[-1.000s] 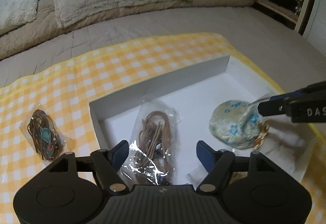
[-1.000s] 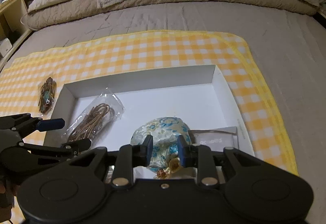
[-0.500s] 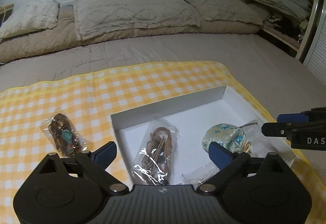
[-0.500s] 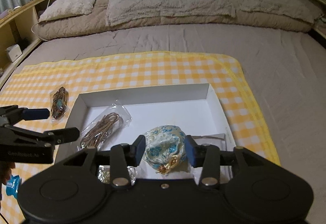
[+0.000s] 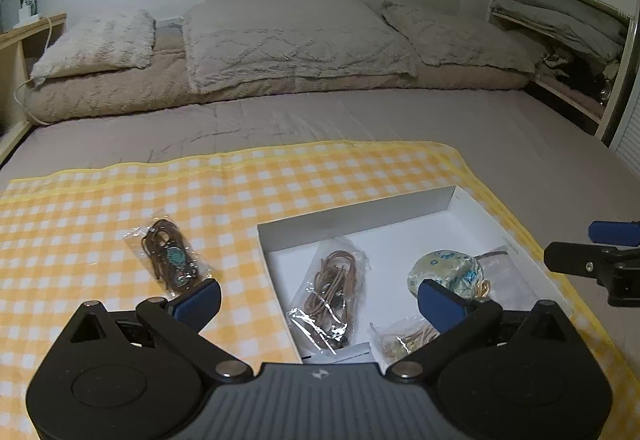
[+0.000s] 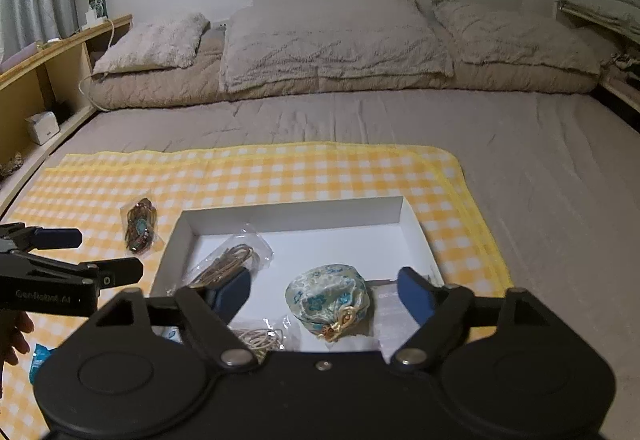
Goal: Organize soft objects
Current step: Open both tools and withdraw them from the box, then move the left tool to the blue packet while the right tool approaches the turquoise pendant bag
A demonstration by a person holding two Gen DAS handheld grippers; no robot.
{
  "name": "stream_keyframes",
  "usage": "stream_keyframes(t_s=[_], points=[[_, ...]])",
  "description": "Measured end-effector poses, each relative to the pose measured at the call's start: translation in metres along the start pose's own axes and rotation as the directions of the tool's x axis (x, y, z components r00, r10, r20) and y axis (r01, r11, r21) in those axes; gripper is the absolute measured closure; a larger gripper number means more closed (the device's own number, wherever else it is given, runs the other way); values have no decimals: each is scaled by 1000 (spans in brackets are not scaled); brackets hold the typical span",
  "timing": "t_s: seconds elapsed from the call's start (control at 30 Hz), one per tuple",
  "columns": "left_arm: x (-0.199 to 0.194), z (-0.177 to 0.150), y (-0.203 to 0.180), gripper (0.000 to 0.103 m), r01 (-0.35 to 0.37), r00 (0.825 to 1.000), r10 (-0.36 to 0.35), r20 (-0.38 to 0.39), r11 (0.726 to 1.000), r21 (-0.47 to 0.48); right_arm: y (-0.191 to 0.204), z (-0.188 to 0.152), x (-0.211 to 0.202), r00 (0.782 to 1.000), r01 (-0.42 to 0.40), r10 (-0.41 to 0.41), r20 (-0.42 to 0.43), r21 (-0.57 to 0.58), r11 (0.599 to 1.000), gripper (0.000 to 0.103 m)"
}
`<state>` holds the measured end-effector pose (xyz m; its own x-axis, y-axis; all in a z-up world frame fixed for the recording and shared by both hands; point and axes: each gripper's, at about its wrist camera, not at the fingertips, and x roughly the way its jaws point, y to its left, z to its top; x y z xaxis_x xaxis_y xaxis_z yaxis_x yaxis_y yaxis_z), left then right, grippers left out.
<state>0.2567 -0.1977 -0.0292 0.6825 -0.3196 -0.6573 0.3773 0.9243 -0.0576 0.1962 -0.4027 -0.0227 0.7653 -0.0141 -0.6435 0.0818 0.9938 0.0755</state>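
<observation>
My left hand-held gripper (image 5: 318,300) has its jaws wide apart, nothing between them, hovering above the near-left edge of the white box (image 5: 356,214). My right hand-held gripper (image 6: 324,294) also spread wide, empty, above the box's near side.

Floral pouch (image 6: 328,300) sits loose inside the box, toward 5 o'clock of the box floor in the left wrist view (image 5: 446,274), gold tie at its near side. It's below and between my right fingers (image 6: 416,294), not touched.

Bag of brown cords (image 5: 332,286) lies in the box at the left half, 9 o'clock of the pouch, apart from it. Smaller bag of pale cord (image 6: 258,340) at the box's near edge, partly hidden by my gripper body. Flat paper packet (image 5: 504,268) just right of the pouch, against it.

Bag with dark cord and a teal pendant (image 5: 170,260) lies outside the box on the yellow checked cloth (image 5: 120,200), at 9 o'clock of the box, near my left finger (image 5: 196,304). Cloth is spread on the bed (image 6: 360,120).
</observation>
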Motion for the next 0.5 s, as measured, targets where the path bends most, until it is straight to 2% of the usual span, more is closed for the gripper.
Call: stream_keyframes(t_s=[0.13,0.5], points=[[-12,-2,4,0,-12,1000,12,10,1000,-7,3,-4,-8,999,16,-16,29,6,1000,0],[-41,-8,33,0,-112,992,113,46,993,-39,4,-5,-9,999,38,-38,38,8,999,0]])
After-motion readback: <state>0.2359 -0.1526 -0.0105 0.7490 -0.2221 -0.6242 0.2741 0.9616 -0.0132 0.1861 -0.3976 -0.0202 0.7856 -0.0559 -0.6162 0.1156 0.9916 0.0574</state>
